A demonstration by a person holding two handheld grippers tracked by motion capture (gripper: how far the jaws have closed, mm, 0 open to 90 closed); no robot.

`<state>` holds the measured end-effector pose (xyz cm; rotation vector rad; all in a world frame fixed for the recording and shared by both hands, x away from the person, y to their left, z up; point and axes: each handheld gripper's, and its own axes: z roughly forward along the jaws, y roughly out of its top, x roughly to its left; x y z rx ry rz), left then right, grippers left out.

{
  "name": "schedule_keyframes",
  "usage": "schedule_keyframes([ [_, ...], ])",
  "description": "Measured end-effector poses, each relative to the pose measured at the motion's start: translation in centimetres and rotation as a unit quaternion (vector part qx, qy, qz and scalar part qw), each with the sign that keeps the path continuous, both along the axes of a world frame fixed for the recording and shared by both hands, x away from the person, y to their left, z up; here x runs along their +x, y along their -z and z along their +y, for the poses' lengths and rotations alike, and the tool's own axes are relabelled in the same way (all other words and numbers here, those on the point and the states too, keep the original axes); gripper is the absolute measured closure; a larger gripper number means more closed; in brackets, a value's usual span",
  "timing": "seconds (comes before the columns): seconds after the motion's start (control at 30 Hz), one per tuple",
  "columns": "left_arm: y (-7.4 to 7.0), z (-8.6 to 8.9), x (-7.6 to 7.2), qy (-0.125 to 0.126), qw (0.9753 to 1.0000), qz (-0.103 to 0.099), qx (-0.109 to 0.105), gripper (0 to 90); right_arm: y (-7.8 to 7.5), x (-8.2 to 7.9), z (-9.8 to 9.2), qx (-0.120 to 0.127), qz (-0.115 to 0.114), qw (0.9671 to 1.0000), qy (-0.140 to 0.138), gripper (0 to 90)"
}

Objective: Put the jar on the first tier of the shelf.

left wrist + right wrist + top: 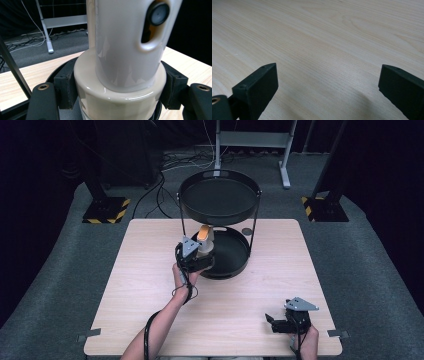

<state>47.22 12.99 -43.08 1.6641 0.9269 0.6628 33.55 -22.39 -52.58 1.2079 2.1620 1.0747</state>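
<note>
Already the left gripper (199, 257) clamps the cream bottle (120, 62) at the rack's lower tray (235, 265). Whether it is going in or coming out, I cannot tell. Right gripper (280, 322) rests wide open, holding nothing.

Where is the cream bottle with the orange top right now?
In the high view, the cream bottle stands upright in the left gripper, at the left edge of the black stand's lower tray.

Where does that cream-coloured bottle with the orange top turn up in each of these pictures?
High view: the cream bottle stands at the lower tray's left edge, clamped by the left gripper.
Left gripper view: it rises up the centre, squeezed between both black jaws.
Right gripper view: wooden table between open jaws, no bottle.
Shared landmark: the table.
</note>
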Motion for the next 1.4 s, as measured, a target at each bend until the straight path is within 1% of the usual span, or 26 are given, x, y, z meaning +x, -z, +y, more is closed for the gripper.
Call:
schedule_keyframes([
  [0.17,0.1,-0.3,0.4,-0.007,1.0000,0.000,-0.005,29.5,0.0,0.0,0.0,-0.001,0.000,1.0000,0.000,2.1],
  [0.47,0.3,-1.1,1.2,-0.013,0.9999,0.003,0.004,29.5,0.0,0.0,0.0,0.000,0.000,1.0000,-0.001,2.2],
  [0.57,0.6,-1.4,1.5,-0.017,0.9998,0.002,0.003,29.5,0.0,0.0,0.0,0.000,0.000,1.0000,0.000,2.1],
  [0.93,1.8,-2.6,2.5,-0.031,0.9995,0.009,0.006,29.5,0.0,0.0,0.0,0.001,0.000,1.0000,-0.001,2.2],
  [1.23,2.4,-3.0,3.2,-0.043,0.9989,0.012,0.009,29.5,0.0,0.0,0.0,0.001,-0.001,1.0000,-0.001,2.2],
  [1.4,2.7,-3.2,3.6,-0.050,0.9986,0.015,0.005,29.5,0.0,0.0,0.0,0.001,-0.001,1.0000,-0.002,2.2],
])
